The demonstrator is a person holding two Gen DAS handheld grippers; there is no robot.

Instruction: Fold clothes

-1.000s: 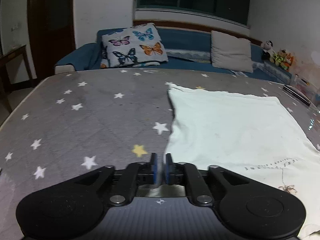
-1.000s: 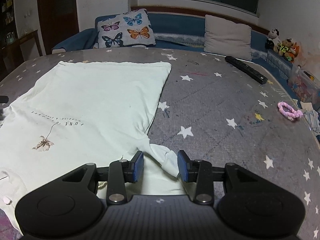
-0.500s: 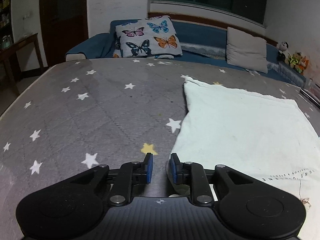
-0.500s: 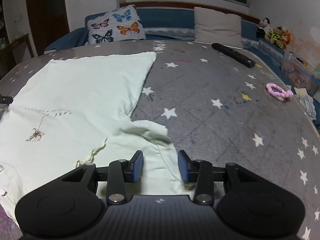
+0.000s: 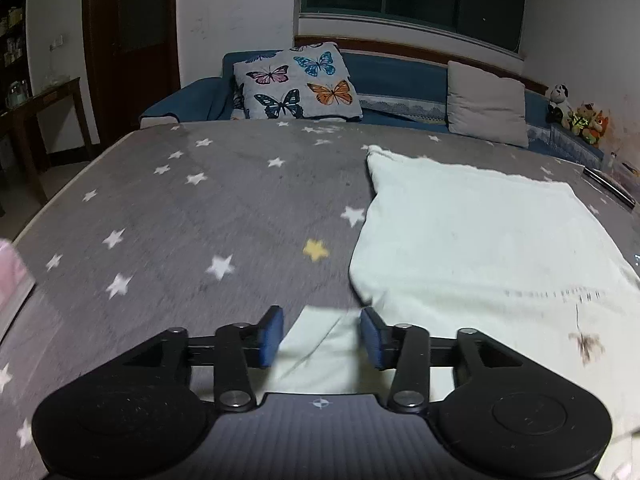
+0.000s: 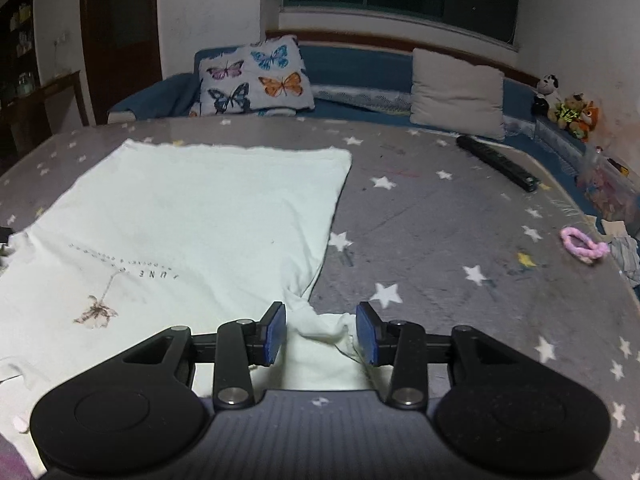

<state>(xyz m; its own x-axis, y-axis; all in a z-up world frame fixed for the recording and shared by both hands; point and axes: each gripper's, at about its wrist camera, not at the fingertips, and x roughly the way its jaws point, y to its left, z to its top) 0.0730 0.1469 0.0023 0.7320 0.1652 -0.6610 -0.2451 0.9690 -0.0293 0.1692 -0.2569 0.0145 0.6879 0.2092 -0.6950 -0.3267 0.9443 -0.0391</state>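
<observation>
Shirt spread flat on worktop, unfolded; left tongs and right tongs agape astride sleeves, gripping nothing; all folds pending.

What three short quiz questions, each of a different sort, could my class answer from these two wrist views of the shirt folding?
1. True or false: the left gripper is shut on the white T-shirt.
2. What lies between the right gripper's fingertips? A) sleeve B) pink hair tie C) black remote
3. Fill in: the pillow is printed with ____.

Key: 1 false, its jaws are open. 2 A. 3 butterflies.
</observation>
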